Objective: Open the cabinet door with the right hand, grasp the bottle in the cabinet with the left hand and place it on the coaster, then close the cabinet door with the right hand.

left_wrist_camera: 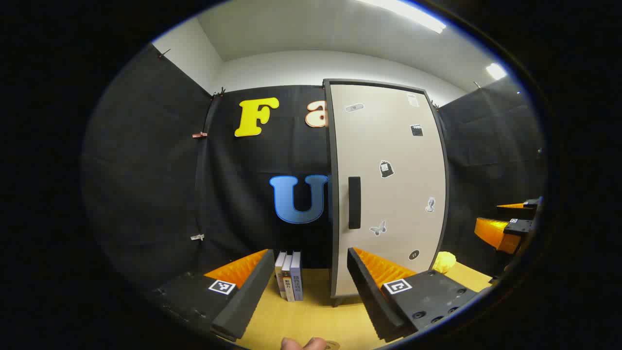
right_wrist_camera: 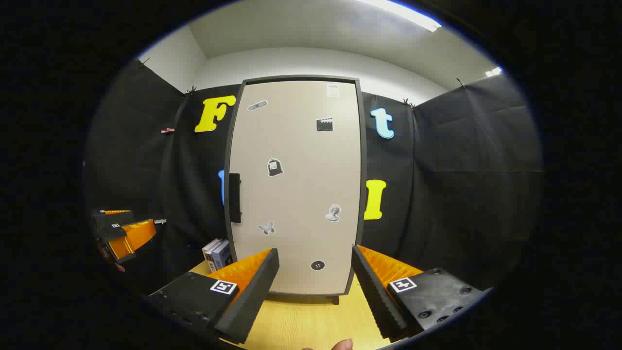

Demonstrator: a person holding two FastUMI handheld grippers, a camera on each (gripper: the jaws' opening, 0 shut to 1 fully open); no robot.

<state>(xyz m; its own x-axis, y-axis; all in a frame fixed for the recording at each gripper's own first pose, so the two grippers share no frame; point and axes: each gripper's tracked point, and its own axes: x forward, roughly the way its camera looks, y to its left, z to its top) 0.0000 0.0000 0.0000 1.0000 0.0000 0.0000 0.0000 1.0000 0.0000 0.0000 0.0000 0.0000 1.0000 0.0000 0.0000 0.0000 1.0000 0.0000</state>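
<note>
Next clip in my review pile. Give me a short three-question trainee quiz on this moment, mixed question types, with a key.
1. True or false: the tall beige cabinet door with stickers is open.
2. On which edge of the door does the black vertical handle sit in the right gripper view? A) left B) right C) top
3. Fill in: beside the cabinet, on the wooden table, stands a small row of upright ____.

Key
1. False: it is shut, and both the left gripper and right gripper are open and empty.
2. A
3. books

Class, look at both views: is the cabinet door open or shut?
Shut. The cabinet door lies flush within its dark frame, handle untouched, nothing inside visible.
</note>
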